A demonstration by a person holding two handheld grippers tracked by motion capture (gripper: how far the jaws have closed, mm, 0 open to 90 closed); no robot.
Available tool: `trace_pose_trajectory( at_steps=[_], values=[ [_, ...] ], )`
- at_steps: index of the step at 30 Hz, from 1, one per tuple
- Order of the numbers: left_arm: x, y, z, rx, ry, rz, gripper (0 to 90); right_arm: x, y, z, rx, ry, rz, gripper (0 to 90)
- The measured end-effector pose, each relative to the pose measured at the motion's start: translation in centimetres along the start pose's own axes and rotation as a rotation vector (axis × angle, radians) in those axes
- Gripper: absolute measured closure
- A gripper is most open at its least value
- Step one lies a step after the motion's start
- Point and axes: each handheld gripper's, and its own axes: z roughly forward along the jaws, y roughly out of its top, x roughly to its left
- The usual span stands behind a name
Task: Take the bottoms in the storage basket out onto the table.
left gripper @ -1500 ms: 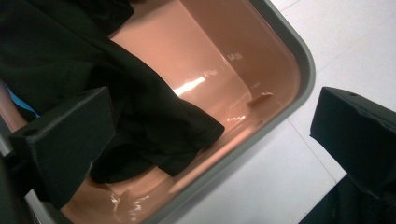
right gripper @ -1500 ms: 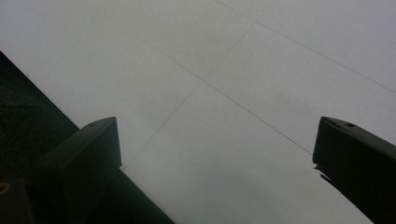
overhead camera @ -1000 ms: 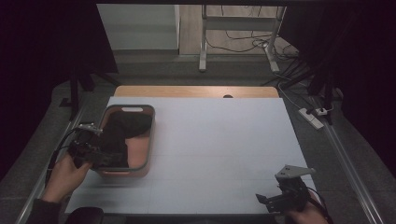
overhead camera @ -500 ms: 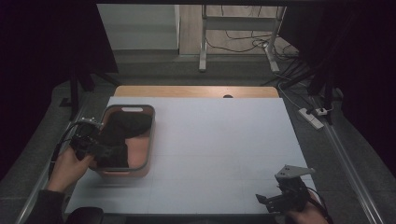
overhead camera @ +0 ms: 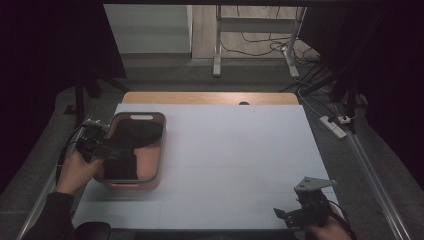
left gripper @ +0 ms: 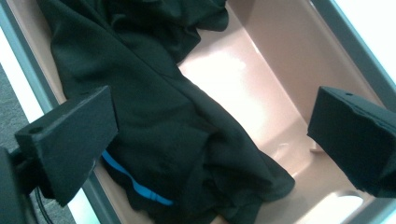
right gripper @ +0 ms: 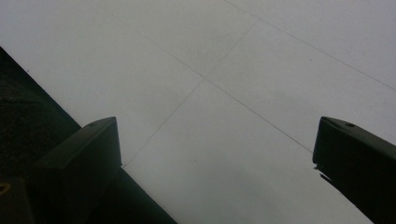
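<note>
Black garment (left gripper: 159,126) (blue stripe) crumpled inside pink bin (left gripper: 261,79)

left gripper (overhead camera: 102,147) at the far left, jaws wide apart; right gripper (overhead camera: 295,214) low at the near right, jaws likewise

Looks like a lab / recording setup to me, not a home. I see a white table (overhead camera: 235,155) w/ black curtains round it, grey carpet floor, a power strip (overhead camera: 334,125) w/ cables (overhead camera: 255,47) trailing behind, and metal stand legs (overhead camera: 218,45) at the back. Dim room, light mainly on the work surface.
</note>
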Motion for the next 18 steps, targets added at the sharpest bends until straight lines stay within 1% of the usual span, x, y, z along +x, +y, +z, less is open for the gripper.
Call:
trace_pose_trajectory(
  at_steps=[5,10,11,12,18],
  values=[
    [0.4,0.4,0.6,-0.002,-0.001,-0.01,2.3,0.0,0.0,0.0,0.0,0.001,0.0,1.3],
    [0.8,1.2,1.2,0.011,0.02,-0.003,2.6,0.0,0.0,0.0,0.0,0.002,0.001,1.3],
    [1.0,1.6,1.4,0.011,0.024,-0.004,2.6,0.0,0.0,0.0,0.0,0.002,0.001,1.3],
    [1.0,1.6,1.4,0.011,0.024,-0.004,2.6,0.0,0.0,0.0,0.0,0.002,0.001,1.3],
    [1.4,2.8,2.1,0.012,0.038,-0.004,2.6,0.0,0.0,0.0,0.0,0.004,0.0,1.3]
  ],
)
